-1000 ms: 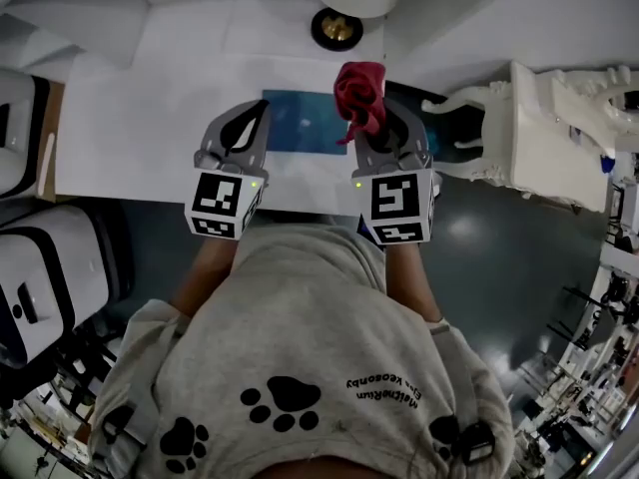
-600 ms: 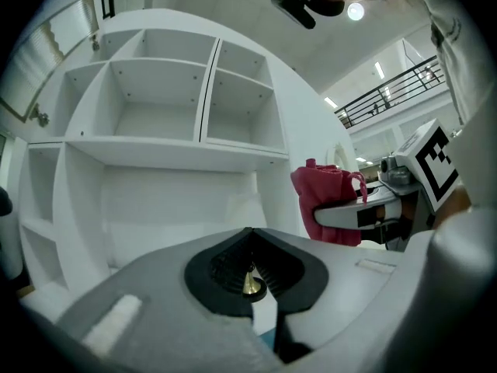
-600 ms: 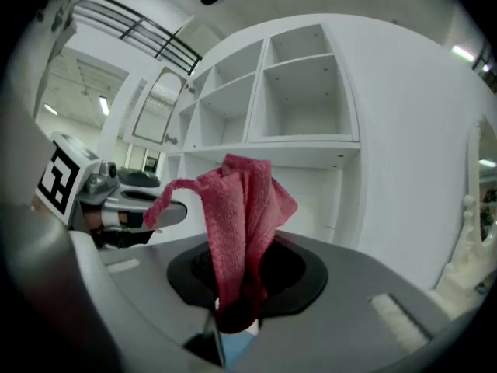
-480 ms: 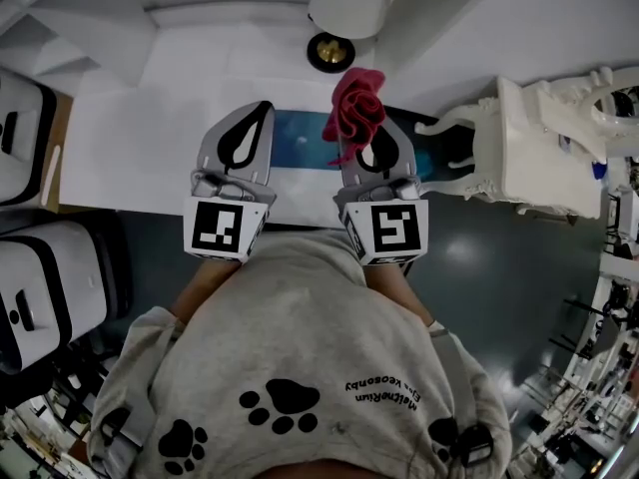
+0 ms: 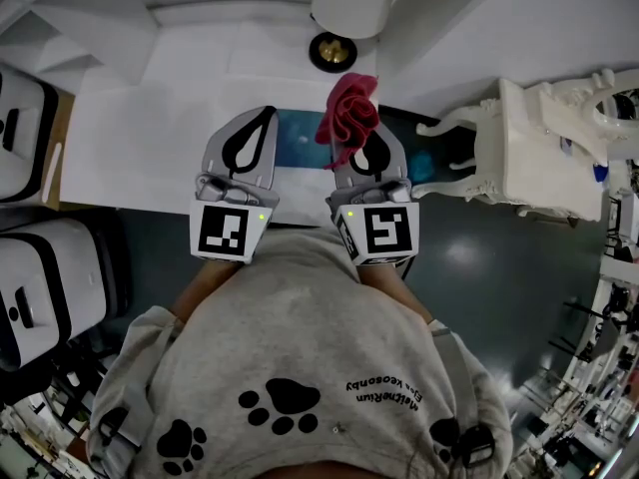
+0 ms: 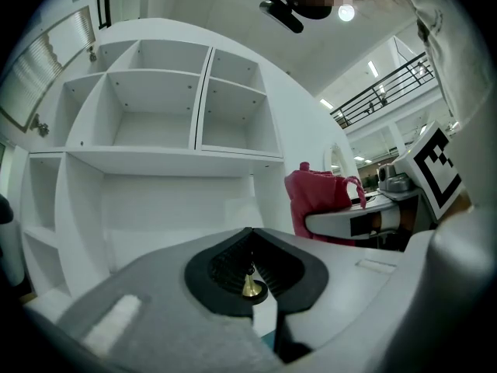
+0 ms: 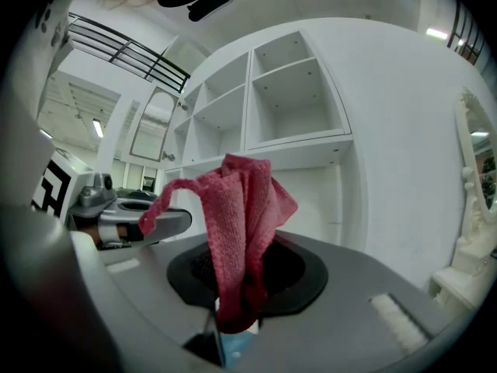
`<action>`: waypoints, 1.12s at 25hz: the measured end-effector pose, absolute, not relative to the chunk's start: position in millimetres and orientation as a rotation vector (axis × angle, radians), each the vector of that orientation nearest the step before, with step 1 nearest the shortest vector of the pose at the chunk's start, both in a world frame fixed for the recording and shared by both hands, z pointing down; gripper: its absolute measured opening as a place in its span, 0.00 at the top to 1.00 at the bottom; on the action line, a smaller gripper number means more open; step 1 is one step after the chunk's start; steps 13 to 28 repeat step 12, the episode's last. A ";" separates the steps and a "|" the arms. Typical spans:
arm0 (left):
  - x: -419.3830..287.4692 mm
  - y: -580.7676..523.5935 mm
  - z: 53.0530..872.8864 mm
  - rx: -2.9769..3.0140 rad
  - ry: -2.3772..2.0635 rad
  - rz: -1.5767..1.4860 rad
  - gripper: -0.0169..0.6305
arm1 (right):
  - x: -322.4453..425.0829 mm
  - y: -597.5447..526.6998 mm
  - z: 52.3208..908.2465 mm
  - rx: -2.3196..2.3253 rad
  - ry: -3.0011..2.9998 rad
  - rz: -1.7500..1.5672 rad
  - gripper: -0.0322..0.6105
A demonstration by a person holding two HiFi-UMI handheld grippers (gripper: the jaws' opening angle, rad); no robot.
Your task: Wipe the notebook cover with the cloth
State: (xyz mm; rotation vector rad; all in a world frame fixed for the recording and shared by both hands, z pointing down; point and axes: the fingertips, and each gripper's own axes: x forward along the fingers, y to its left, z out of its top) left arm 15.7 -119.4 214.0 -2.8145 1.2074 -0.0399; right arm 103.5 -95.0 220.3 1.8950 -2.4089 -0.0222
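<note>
A blue notebook (image 5: 300, 136) lies on the white table (image 5: 140, 138), mostly hidden under both grippers. My right gripper (image 5: 361, 134) is shut on a red cloth (image 5: 348, 113) that bunches upward from its jaws; in the right gripper view the cloth (image 7: 242, 231) stands up from between the closed jaws. My left gripper (image 5: 262, 116) is held beside it, over the notebook's left part, shut with nothing in it. The left gripper view looks at the shelves, with the cloth (image 6: 322, 200) at its right.
A round black and brass object (image 5: 332, 52) sits at the table's far side below a white round lamp shade (image 5: 349, 8). White ornate furniture (image 5: 539, 138) stands to the right. White cases (image 5: 50, 277) stand at the left. White shelf cubbies (image 6: 163, 107) rise behind the table.
Both grippers drew back toward the person and tilted upward over the last second; the cloth went with the right gripper. Little moved in the last half second.
</note>
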 end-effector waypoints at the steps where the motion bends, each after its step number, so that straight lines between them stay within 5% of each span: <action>1: 15.9 -120.2 214.0 -2.812 1.205 -0.041 0.98 | 103.0 -95.7 220.1 1.891 -2.410 -0.028 0.83; 28: 27.0 -135.6 218.0 -2.804 1.176 -0.066 0.98 | 107.4 -111.8 226.6 1.868 -2.425 -0.014 0.83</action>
